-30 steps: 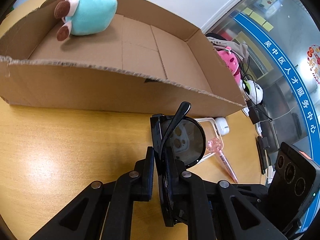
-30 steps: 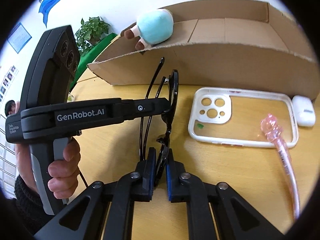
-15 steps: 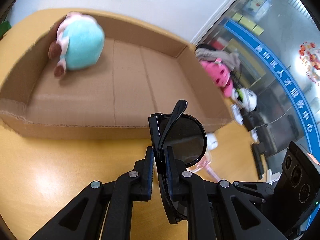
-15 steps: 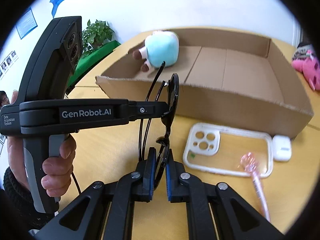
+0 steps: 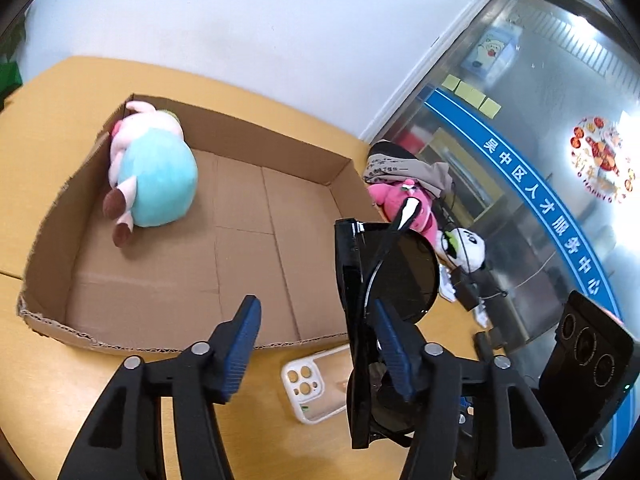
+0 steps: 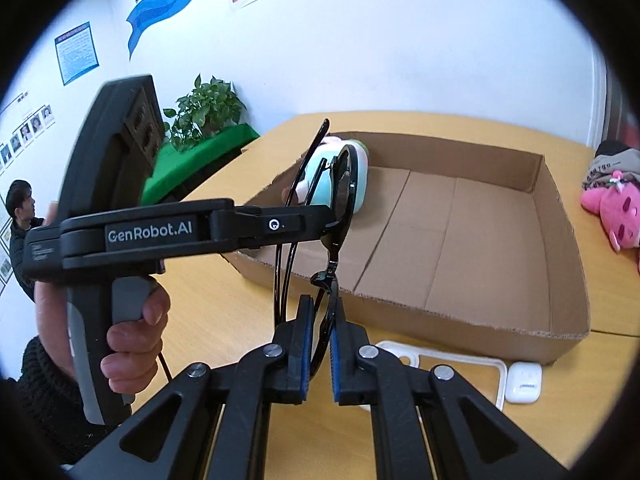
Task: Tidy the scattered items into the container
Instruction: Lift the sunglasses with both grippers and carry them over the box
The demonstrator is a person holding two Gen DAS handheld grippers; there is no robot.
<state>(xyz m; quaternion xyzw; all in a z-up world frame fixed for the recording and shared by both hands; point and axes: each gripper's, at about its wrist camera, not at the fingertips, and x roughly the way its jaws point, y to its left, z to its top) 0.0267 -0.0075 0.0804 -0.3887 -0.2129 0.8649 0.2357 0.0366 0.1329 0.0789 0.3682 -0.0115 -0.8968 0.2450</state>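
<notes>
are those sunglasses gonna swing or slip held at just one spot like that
Likely a bit. The right hand-held gripper pinches only the thin frame of the sunglasses, so they may pivot. The glossy plastic looks slippery, and the slim temples look bendable.

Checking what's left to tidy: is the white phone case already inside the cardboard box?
No, the white phone case lies on the table in front of the cardboard box, outside its torn front wall.

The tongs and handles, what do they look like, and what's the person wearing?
Both tongs are black plastic linkages with silver rivets and blue ribbed pads. The left tongs carry white "GenRobot.AI" lettering, on a grey-and-black pistol handle with a thin black cable. The hand shows a dark knitted cuff.
</notes>
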